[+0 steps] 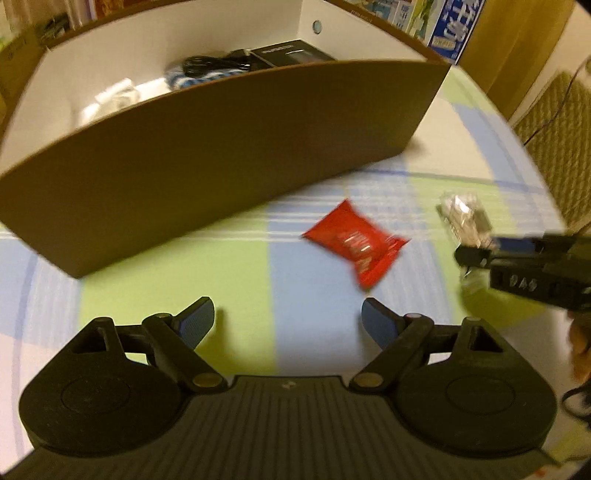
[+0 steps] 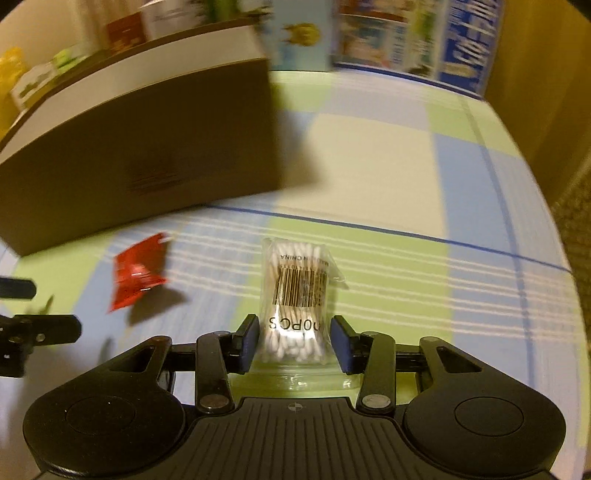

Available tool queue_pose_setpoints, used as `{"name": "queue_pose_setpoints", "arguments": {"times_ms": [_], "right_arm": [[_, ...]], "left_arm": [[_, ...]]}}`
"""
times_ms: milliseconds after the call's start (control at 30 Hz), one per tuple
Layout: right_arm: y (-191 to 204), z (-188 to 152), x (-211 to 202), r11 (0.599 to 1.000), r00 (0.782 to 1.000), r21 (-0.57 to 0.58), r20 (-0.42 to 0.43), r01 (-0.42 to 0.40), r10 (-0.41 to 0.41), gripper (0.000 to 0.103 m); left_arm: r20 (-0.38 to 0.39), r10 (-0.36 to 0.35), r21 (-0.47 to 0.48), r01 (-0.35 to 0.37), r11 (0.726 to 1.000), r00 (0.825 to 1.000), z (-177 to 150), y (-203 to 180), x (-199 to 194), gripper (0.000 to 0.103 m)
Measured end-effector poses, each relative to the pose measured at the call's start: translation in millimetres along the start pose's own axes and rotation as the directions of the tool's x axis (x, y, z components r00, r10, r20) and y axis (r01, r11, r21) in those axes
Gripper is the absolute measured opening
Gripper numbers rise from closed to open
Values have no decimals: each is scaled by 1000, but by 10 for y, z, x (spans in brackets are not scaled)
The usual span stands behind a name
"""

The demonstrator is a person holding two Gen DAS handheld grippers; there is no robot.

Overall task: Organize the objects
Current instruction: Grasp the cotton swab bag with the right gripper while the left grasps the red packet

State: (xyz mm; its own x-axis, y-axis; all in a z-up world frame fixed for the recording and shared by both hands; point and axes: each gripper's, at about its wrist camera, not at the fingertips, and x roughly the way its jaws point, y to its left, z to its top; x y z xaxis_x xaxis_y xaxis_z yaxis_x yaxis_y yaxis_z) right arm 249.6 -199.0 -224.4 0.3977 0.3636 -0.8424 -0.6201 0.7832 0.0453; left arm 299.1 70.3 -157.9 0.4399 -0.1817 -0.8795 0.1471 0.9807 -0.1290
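Note:
A clear bag of cotton swabs point(image 2: 299, 288) with a barcode label lies lengthwise between the blue pads of my right gripper point(image 2: 294, 341), which is shut on its near half. From the left wrist view the same bag point(image 1: 463, 218) sticks out past the right gripper point(image 1: 466, 253). A crumpled red packet point(image 1: 354, 245) rests on the checked cloth, ahead and slightly right of my left gripper point(image 1: 286, 319), whose fingers stand wide open with nothing between them. The red packet point(image 2: 136, 275) sits left of the swab bag, near the left gripper point(image 2: 55, 308).
A long brown cardboard box point(image 1: 207, 155) with a white inside stands behind, holding a black cable point(image 1: 218, 62), a black carton point(image 1: 291, 51) and pale items. Packages point(image 2: 388, 33) line the far edge. The checked cloth point(image 2: 388, 166) lies right of the box.

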Motion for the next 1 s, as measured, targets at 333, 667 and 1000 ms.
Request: {"name": "queue_pose_setpoints", "arguments": {"times_ms": [333, 667, 1000], "right_arm": [[-243, -3, -59, 996, 999, 76, 9, 38, -39, 40], [-425, 24, -35, 993, 1000, 119, 18, 21, -23, 58], [-382, 82, 27, 998, 1000, 65, 31, 3, -5, 54]], "left_arm": [[51, 10, -134, -3, 991, 999, 379, -257, 284, 81], [37, 50, 3, -50, 999, 998, 298, -321, 407, 37], [17, 43, 82, -44, 996, 999, 159, -279, 309, 25]]}}
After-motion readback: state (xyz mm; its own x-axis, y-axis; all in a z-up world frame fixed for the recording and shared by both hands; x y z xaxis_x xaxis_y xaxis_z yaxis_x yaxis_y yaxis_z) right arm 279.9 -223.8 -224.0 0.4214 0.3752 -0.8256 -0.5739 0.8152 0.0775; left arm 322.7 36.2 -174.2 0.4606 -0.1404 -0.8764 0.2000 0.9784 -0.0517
